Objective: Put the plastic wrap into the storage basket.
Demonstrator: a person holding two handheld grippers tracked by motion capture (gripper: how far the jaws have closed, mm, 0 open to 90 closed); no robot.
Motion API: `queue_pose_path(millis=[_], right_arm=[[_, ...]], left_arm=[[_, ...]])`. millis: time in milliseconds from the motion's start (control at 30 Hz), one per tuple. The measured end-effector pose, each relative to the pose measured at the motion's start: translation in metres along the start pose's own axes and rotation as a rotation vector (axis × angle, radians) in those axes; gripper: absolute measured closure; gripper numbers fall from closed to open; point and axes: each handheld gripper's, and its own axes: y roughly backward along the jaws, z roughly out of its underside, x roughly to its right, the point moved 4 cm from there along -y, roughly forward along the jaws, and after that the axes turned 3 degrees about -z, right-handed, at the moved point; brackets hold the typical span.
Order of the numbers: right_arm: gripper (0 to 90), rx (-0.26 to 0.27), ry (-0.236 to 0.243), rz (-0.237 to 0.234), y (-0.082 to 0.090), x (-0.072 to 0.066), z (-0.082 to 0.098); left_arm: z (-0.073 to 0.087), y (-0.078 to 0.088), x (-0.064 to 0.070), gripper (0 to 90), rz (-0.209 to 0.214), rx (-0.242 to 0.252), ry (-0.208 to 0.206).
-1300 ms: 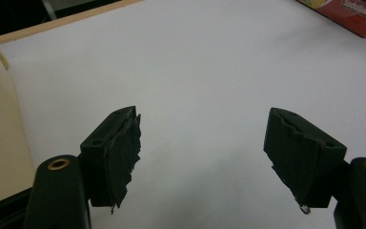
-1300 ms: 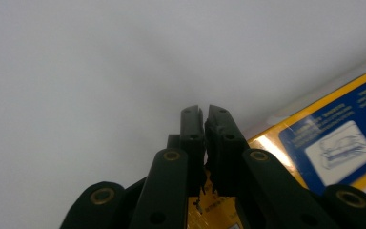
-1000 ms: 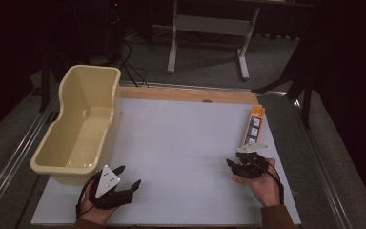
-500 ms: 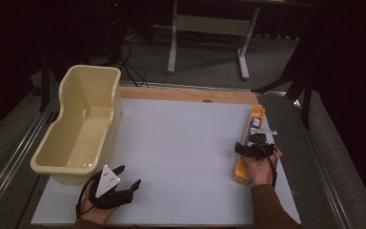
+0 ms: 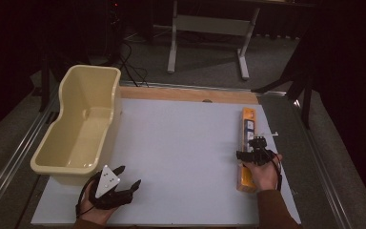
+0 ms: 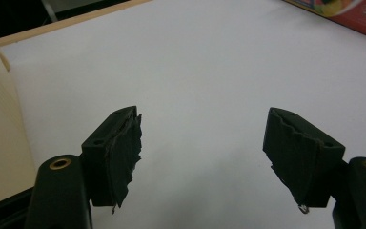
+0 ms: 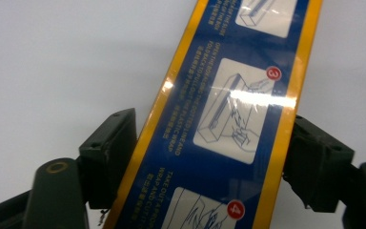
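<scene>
I've got the long box (image 5: 246, 152) lying flat along the right side of the white worktop (image 5: 181, 152), end pointing away from me. On my right claw's camera its top face (image 7: 228, 109) reads clearly: blue panel with yellow-orange borders, numbered red dots "3" and "4", little line drawings of a box and a hand, and small white print beside them. I can make out "TAKE OUT A PROPER..." and "WRAP AND CUT IT", so it's a roll of wrap; no brand name legible from here.

My right claw (image 5: 253, 153) sits over the middle of the box, hand palm-down, forearm coming in from the bottom edge. Its jaws straddle the box, one on each long side, and they've just been closing in; I see the left one a hair off the yellow edge, so not squeezing yet.

My left claw (image 5: 119, 183) rests low at the near-left of the worktop, just beside the cream tub (image 5: 76, 138), jaws spread wide with bare worktop between them.
</scene>
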Motion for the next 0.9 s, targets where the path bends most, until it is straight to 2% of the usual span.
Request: queue_pose_path(millis=[33, 67, 100, 133, 167, 200, 233, 267, 300, 367, 400, 433, 500, 567, 633, 800, 833, 900], right_arm=[[28.1, -0.006, 0.05, -0.04, 0.005, -0.006, 0.007], [30.2, -0.009, 0.167, -0.106, 0.012, -0.016, 0.019], [30.2, -0.009, 0.167, -0.106, 0.012, -0.016, 0.019], [31.0, -0.014, 0.207, -0.127, 0.014, -0.02, 0.022], [33.4, -0.02, 0.325, -0.178, 0.021, -0.031, 0.031], [33.4, -0.02, 0.325, -0.178, 0.021, -0.031, 0.031], [35.0, -0.036, 0.425, -0.235, 0.028, -0.042, 0.041], [35.0, -0.036, 0.425, -0.235, 0.028, -0.042, 0.041], [35.4, -0.045, 0.452, -0.255, 0.03, -0.045, 0.045], [35.9, -0.096, 0.545, -0.309, 0.038, -0.054, 0.055], [35.9, -0.096, 0.545, -0.309, 0.038, -0.054, 0.055], [35.0, -0.11, 0.569, -0.291, 0.039, -0.059, 0.055], [33.8, -0.112, 0.57, -0.281, 0.039, -0.06, 0.054], [32.4, -0.095, 0.54, -0.298, 0.04, -0.066, 0.041], [32.5, -0.098, 0.541, -0.299, 0.039, -0.068, 0.037], [33.3, -0.188, 0.577, -0.231, 0.031, -0.085, 0.017], [32.9, -0.246, 0.575, -0.22, 0.025, -0.089, 0.012], [32.8, -0.264, 0.578, -0.219, 0.023, -0.09, 0.01]], left_arm=[[0.0, 0.0, 0.0, 28.4, 0.0, -0.003, -0.004], [0.0, -0.001, 0.001, 28.4, 0.0, -0.002, -0.005], [0.0, -0.001, 0.001, 28.4, 0.0, -0.002, -0.005], [0.0, -0.001, 0.001, 28.4, 0.0, -0.002, -0.004], [0.0, -0.001, 0.001, 28.4, -0.002, -0.006, -0.006], [0.0, -0.001, 0.001, 28.4, -0.002, -0.006, -0.006], [0.0, -0.001, 0.001, 28.4, -0.002, -0.006, -0.005], [0.0, -0.001, 0.0, 28.4, -0.002, -0.006, -0.004], [0.0, -0.001, 0.0, 28.4, -0.002, -0.005, -0.004], [0.0, -0.001, 0.0, 28.4, -0.001, -0.008, -0.003], [0.0, -0.001, 0.0, 28.4, -0.001, -0.008, -0.003], [0.0, -0.001, 0.001, 28.4, -0.001, -0.006, -0.004], [0.0, -0.002, 0.001, 28.4, 0.0, -0.006, -0.006], [0.0, -0.002, 0.001, 28.4, 0.0, -0.009, -0.008], [0.0, -0.002, 0.001, 28.4, -0.001, -0.007, -0.009], [0.0, -0.002, 0.0, 28.4, -0.003, -0.004, -0.003], [0.0, -0.002, 0.0, 28.4, -0.003, -0.005, -0.004], [0.0, -0.002, 0.001, 28.4, -0.003, -0.002, -0.007]])
